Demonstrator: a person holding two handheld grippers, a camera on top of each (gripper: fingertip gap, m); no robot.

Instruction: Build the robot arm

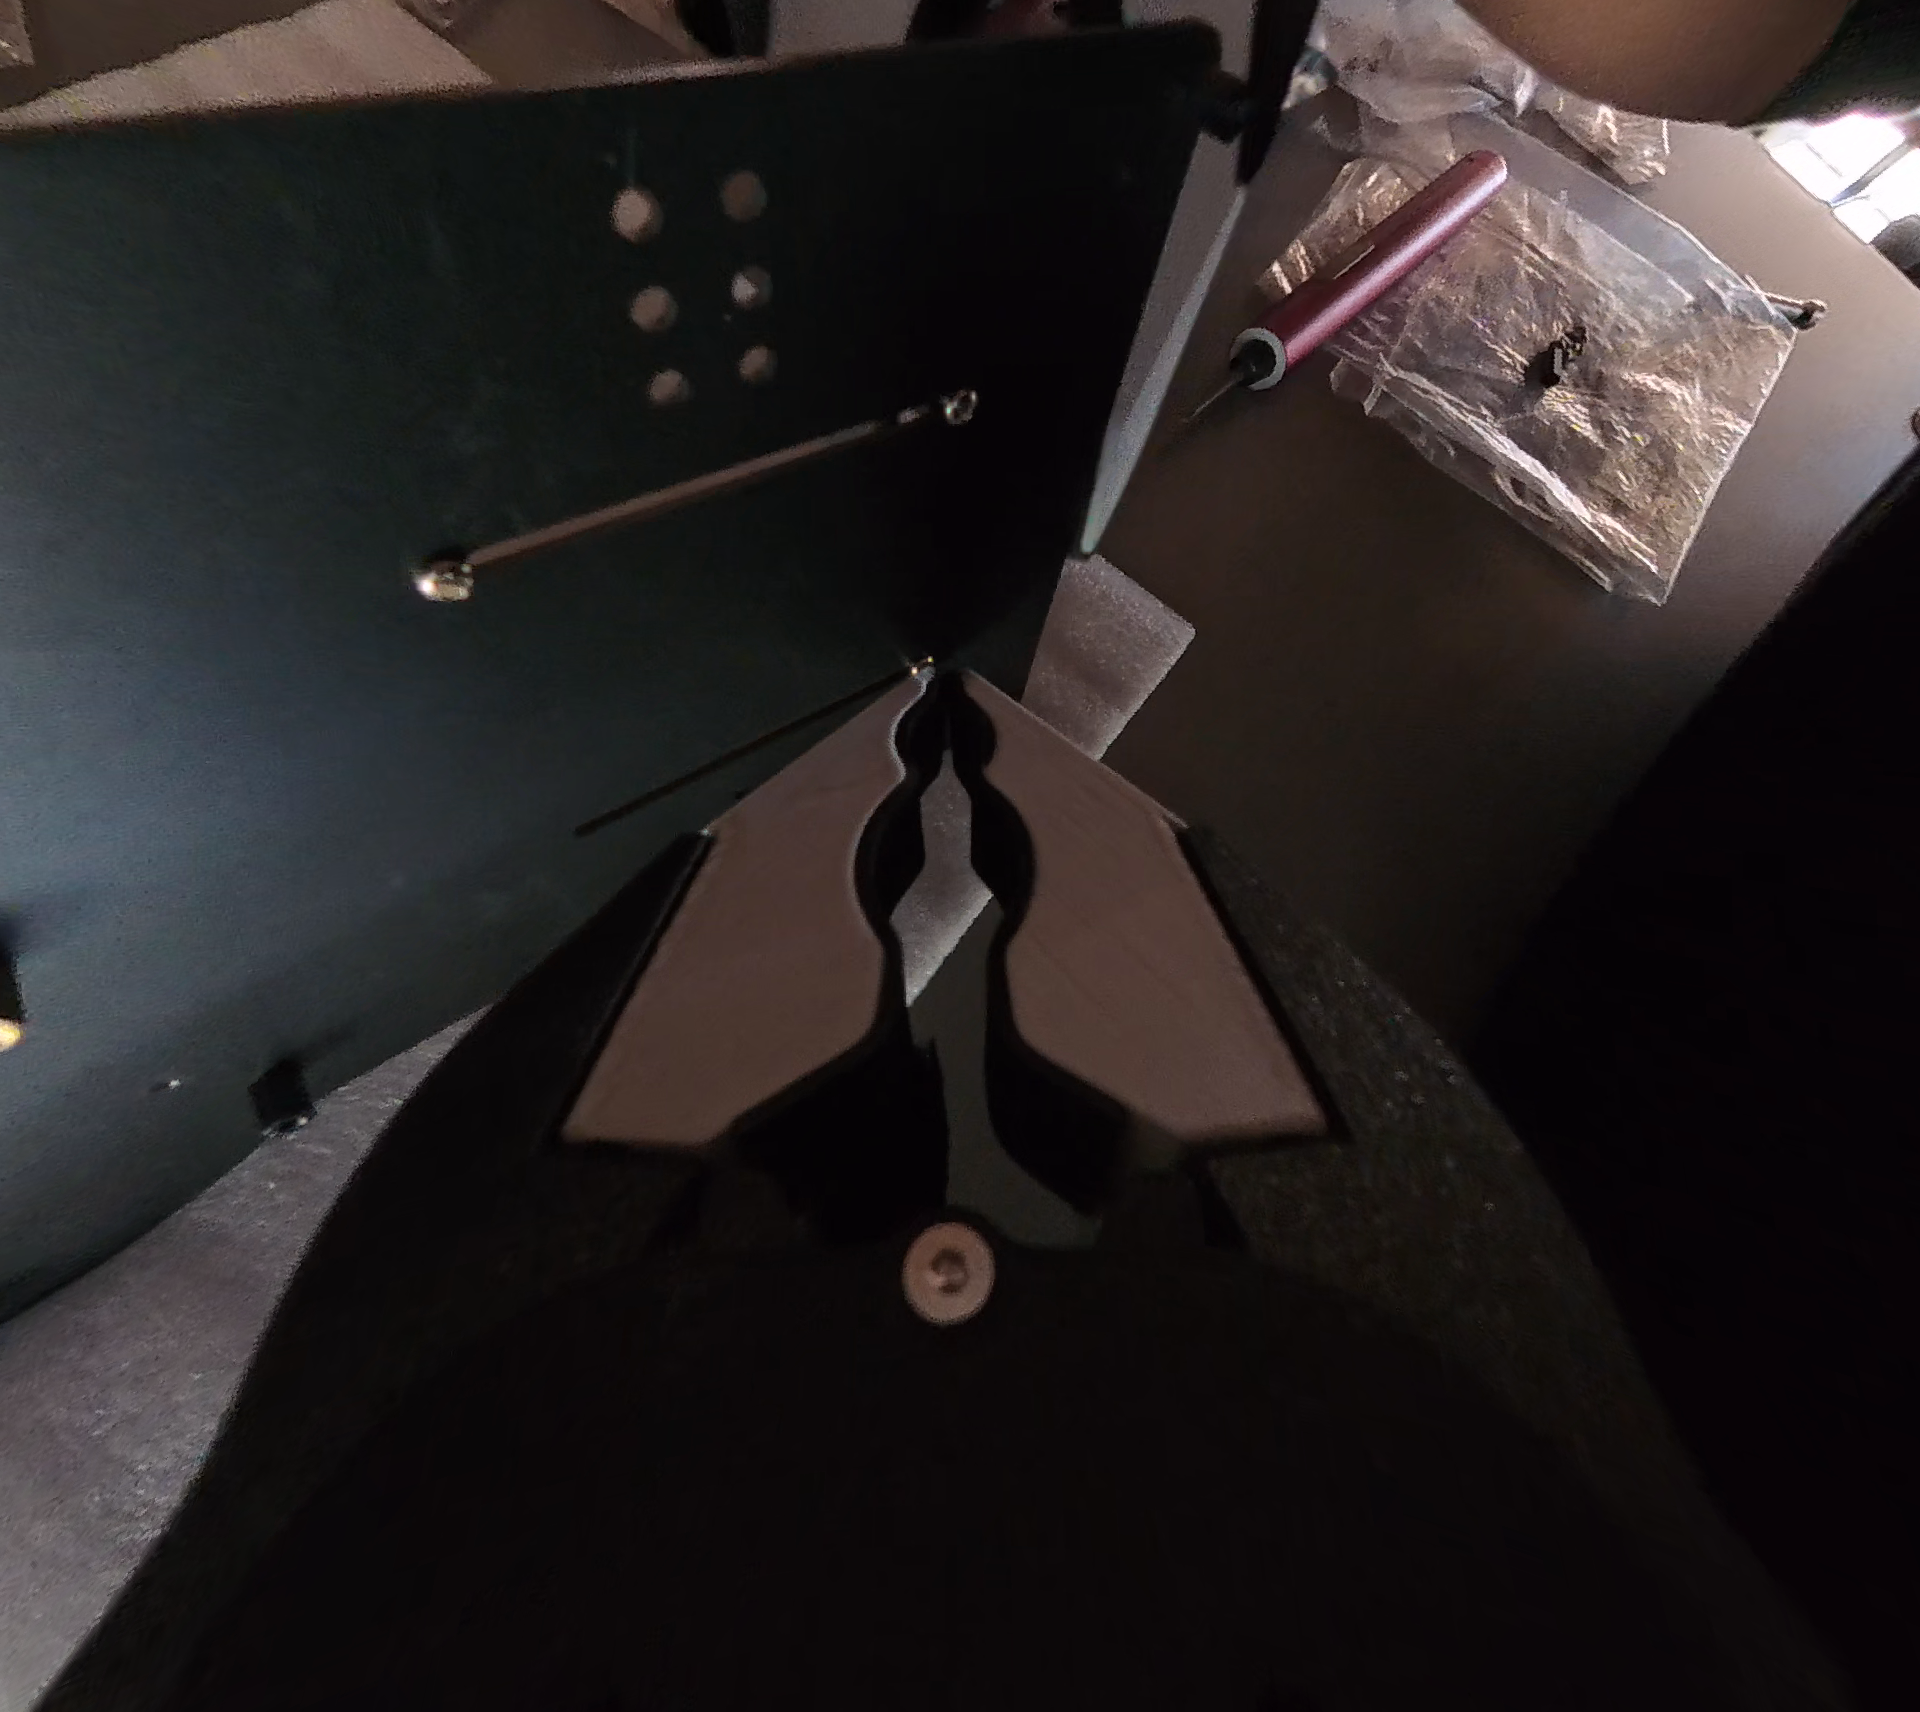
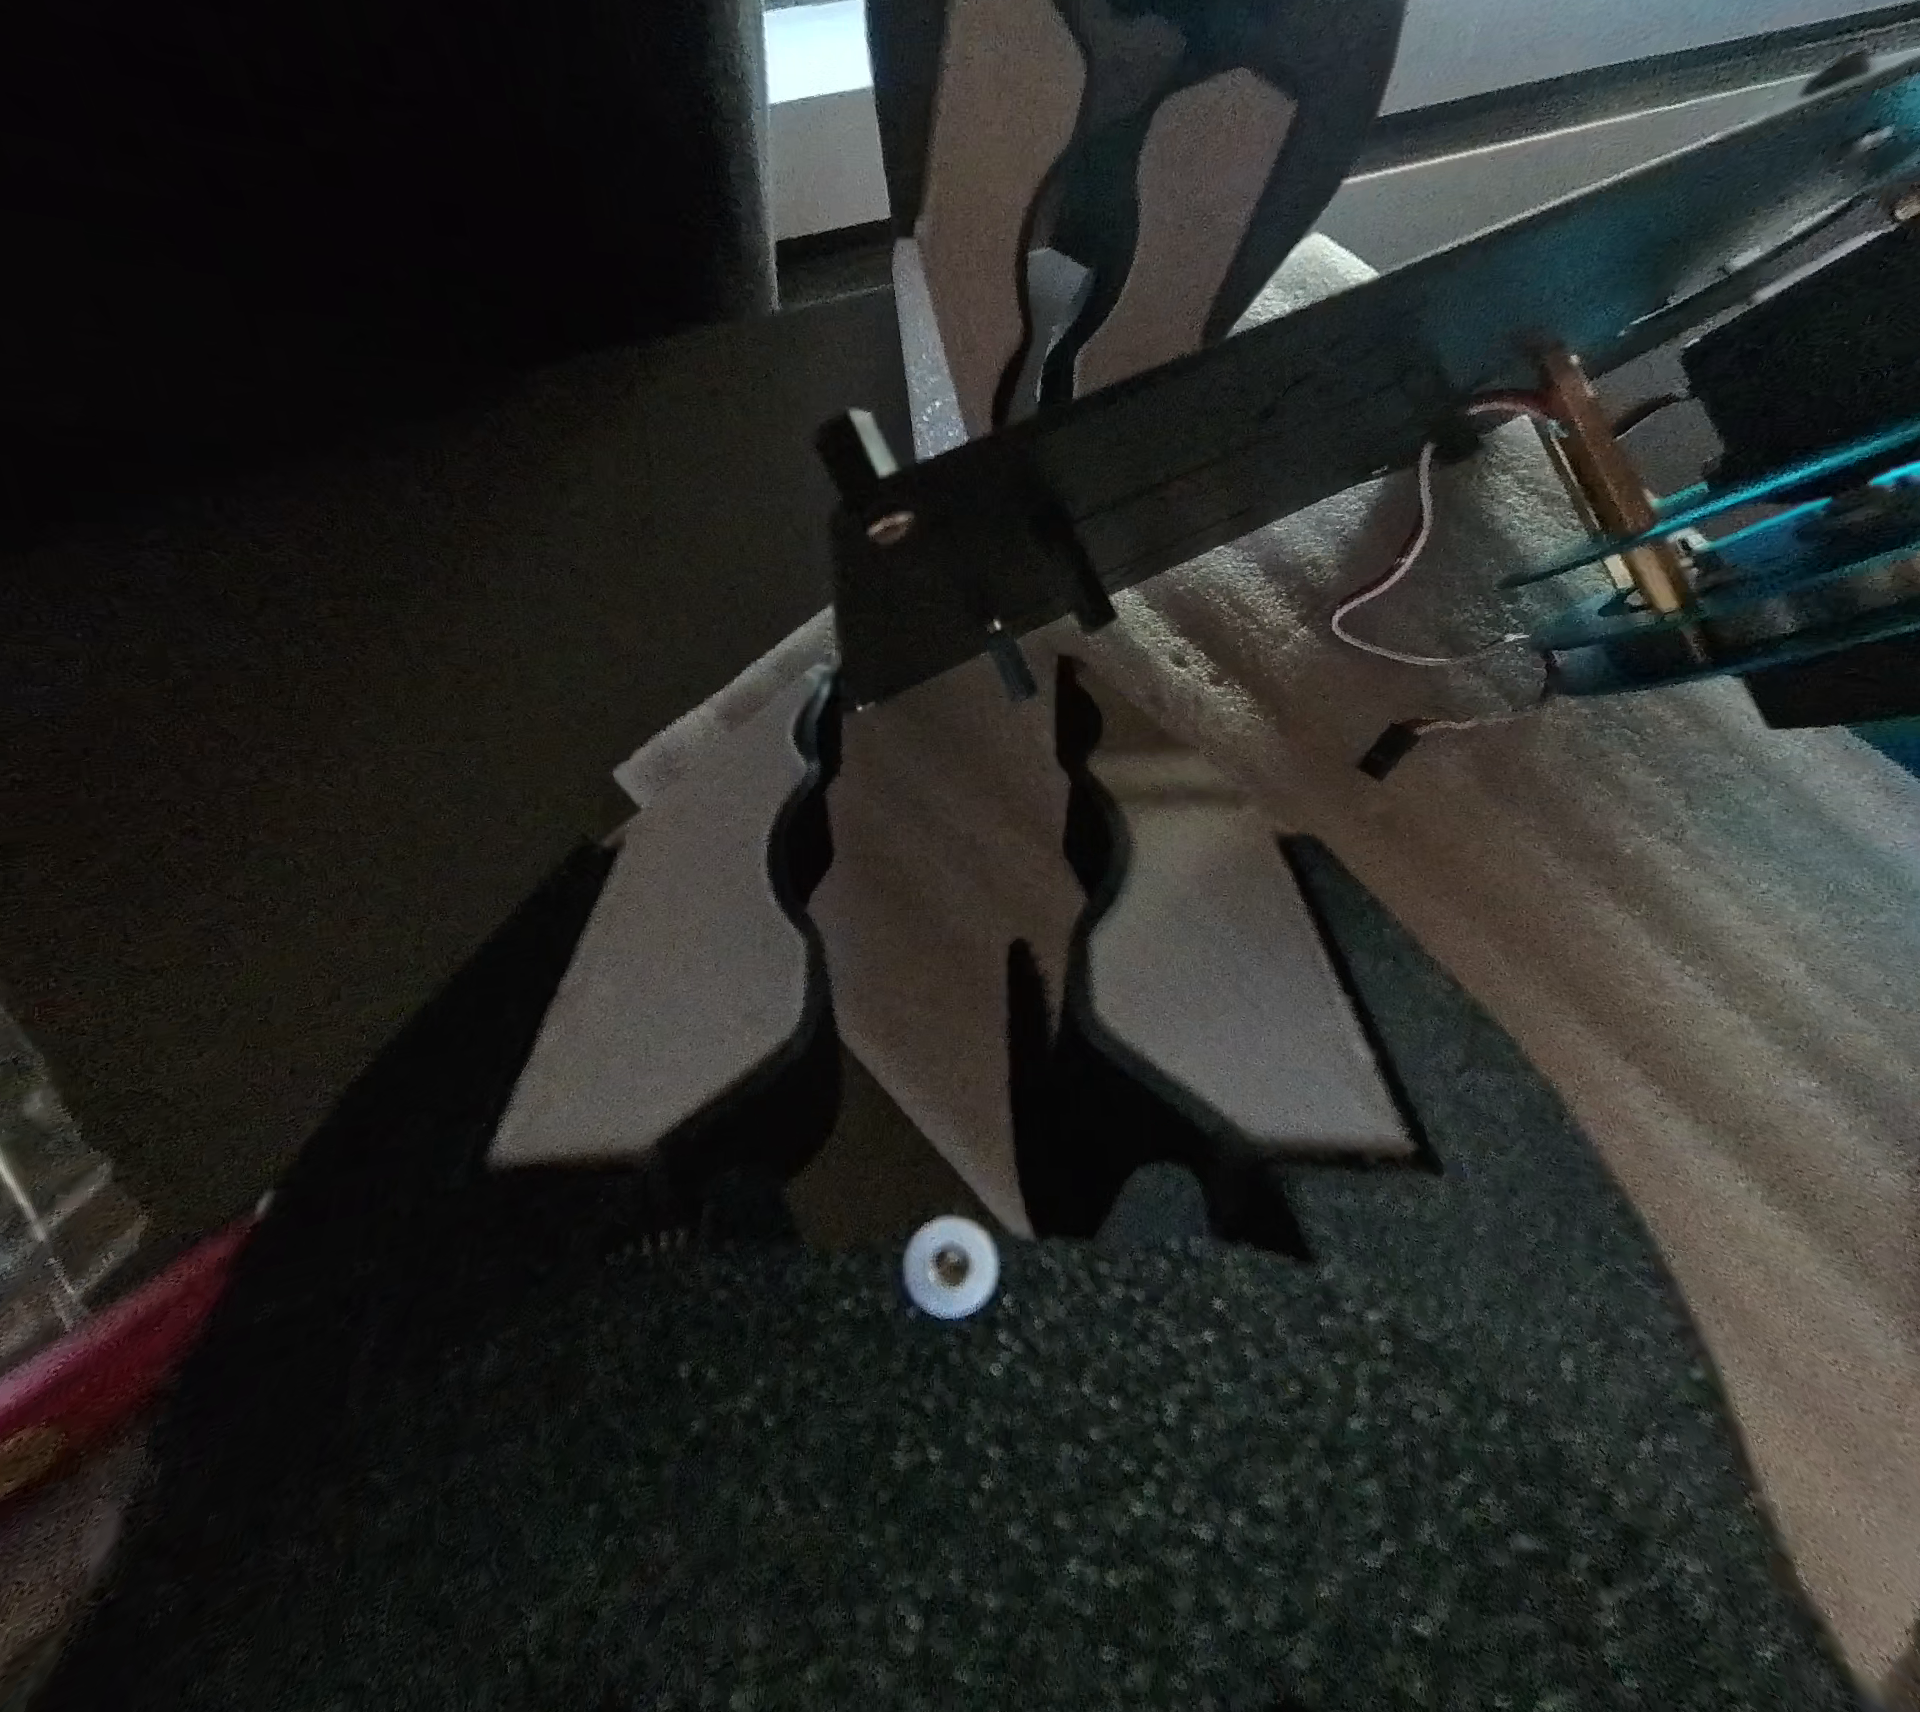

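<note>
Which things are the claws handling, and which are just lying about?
Handled: black panel, gripped by left claw and right claw.
Lying about: red screwdriver, plastic bag, foam strip.

left wrist: close, facing black panel [image 1: 520, 436] | right wrist: opposite, shares it
</note>
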